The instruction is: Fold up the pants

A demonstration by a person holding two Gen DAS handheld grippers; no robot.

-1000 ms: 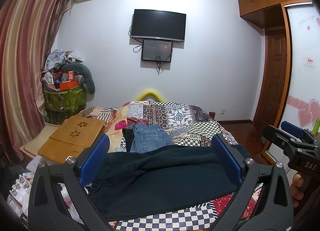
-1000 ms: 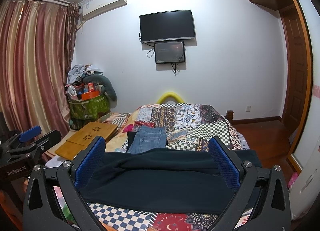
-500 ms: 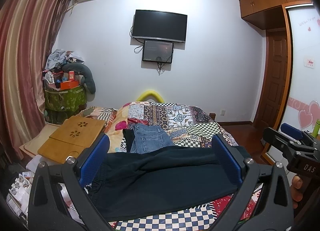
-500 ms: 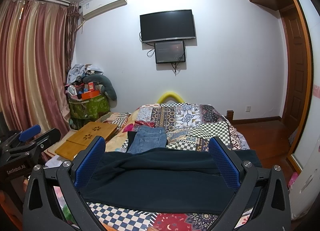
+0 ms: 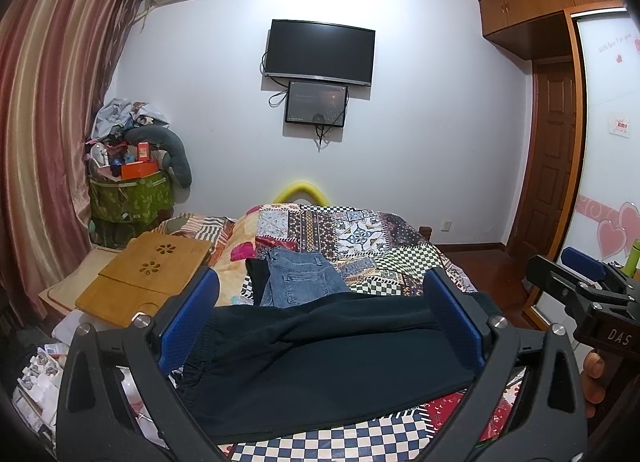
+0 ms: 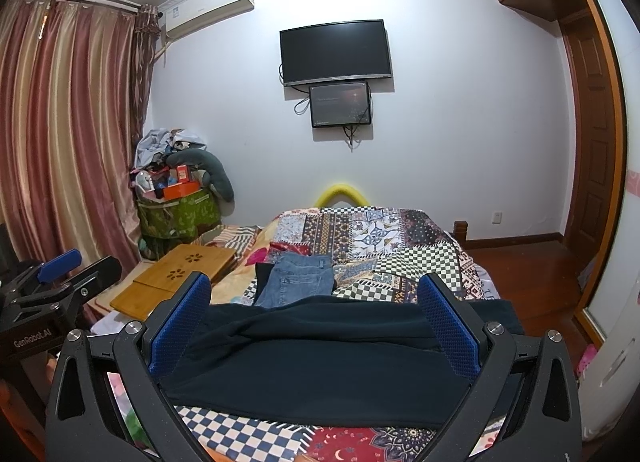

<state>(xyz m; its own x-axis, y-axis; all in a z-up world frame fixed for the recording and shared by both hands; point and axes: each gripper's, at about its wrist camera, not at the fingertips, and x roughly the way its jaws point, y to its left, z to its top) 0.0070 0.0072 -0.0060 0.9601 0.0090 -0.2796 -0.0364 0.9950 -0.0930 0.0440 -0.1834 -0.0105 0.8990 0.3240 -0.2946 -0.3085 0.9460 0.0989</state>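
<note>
Nothing has moved since a second ago: my left tongs and right tongs still hover wide open, holding nothing, above the dark navy cloth pants lying across the near end of the patchwork-quilted bed. My own tongs hide both ends of the pants. Folded blue denim jeans lie beyond, a black wall television above.
</note>
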